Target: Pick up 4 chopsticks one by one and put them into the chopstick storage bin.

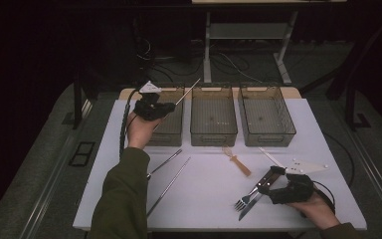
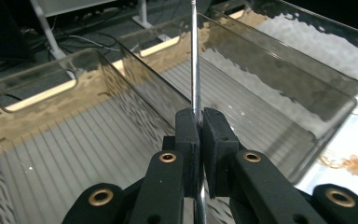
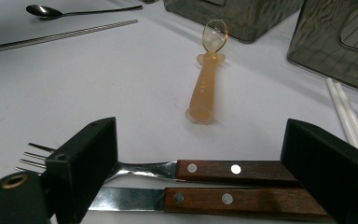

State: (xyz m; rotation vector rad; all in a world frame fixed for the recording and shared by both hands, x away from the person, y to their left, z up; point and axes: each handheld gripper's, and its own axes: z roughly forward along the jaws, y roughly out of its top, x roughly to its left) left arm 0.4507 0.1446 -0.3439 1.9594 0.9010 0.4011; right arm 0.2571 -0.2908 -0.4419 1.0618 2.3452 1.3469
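The right gripper [image 1: 270, 175] is sitting nearest the camera, at the near right corner of the white desk [image 1: 129, 119]. Its jaws are spread wide, one on each side of a wooden-handled fork [image 3: 191, 169] and a wooden-handled knife [image 3: 205, 200]. They are lying side by side, and the jaws are not pressing on them.

The left gripper [image 1: 171, 105] is hanging over the far left part of the desk. Its jaws are pressed together and are pinching a thin, shiny metal chopstick [image 2: 195, 60]. The chopstick is sticking up and away past the jaws, above the left clear plastic bin [image 2: 51, 154]. Two more clear bins, the middle bin [image 1: 214, 117] and the right bin [image 1: 266, 115], are standing next to it along the far edge.

It looks like the tableware is being sorted into the bins, and the step now is dropping this chopstick into the left one. Next, the left hand probably needs to tip the chopstick down inside the walls and let the jaws spread, so it is landing flat and not poking over the rim.

More things are waiting on the desk: a second metal chopstick [image 1: 168, 185] and a dark metal spoon [image 1: 165, 163] near the left edge, a see-through orange plastic spoon [image 3: 207, 79] in the middle, and a pair of white chopsticks [image 3: 347, 116] toward the right edge.
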